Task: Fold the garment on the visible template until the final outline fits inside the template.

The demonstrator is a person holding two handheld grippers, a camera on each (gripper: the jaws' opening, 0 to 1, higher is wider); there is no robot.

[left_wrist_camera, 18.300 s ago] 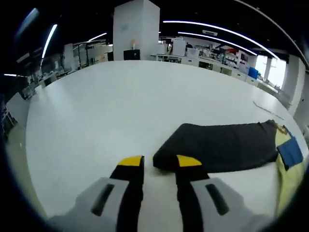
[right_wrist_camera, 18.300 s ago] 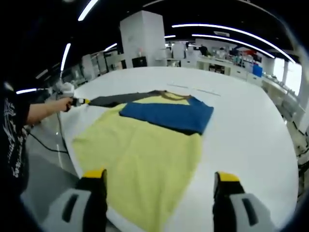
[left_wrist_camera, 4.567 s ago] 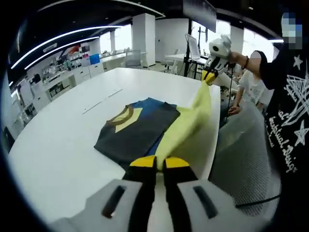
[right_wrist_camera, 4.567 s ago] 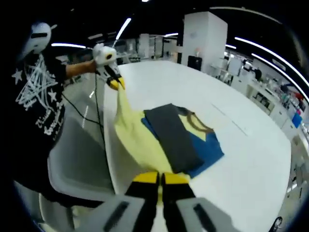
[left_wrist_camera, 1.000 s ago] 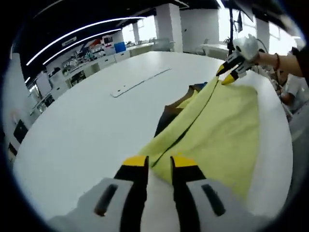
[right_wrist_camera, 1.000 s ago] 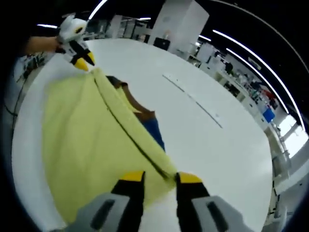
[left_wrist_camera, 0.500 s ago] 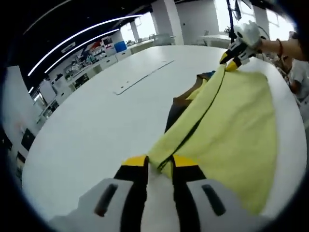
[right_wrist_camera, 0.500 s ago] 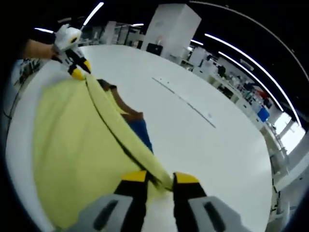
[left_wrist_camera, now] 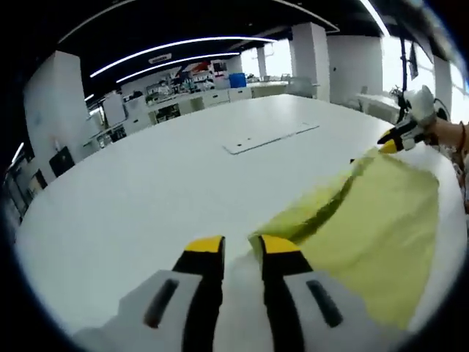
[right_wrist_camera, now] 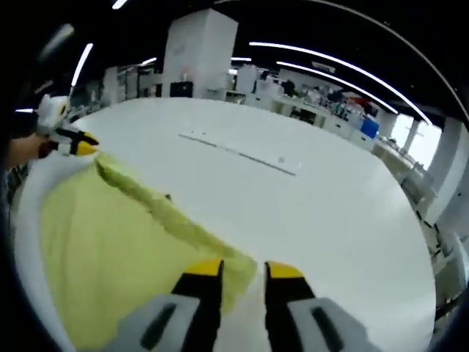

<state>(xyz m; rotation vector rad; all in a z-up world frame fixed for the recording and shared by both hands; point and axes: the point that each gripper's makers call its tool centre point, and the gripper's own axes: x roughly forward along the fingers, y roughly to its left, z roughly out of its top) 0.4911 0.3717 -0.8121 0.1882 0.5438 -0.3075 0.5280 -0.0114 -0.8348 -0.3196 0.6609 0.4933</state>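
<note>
The yellow garment (left_wrist_camera: 359, 220) lies on the white table (left_wrist_camera: 146, 183) with its folded edge running from my left gripper (left_wrist_camera: 242, 248) to my right gripper (left_wrist_camera: 399, 137), which a hand holds at the far right. The left jaws stand narrowly apart with the garment's corner caught at the right fingertip (left_wrist_camera: 277, 245). In the right gripper view the same yellow garment (right_wrist_camera: 110, 249) spreads to the left, and its near corner sits between the narrow jaws of my right gripper (right_wrist_camera: 243, 270). My left gripper (right_wrist_camera: 73, 143) holds the far corner there.
A long flat strip (left_wrist_camera: 271, 136) lies on the table beyond the garment, also seen as a strip (right_wrist_camera: 242, 156) in the right gripper view. The table's rim (right_wrist_camera: 26, 205) curves close to the garment's near side. Benches and a white pillar (right_wrist_camera: 198, 51) stand behind.
Both grippers have carried the yellow edge farther across and lower. The dark and blue parts seen half a second ago are now covered by yellow cloth.
</note>
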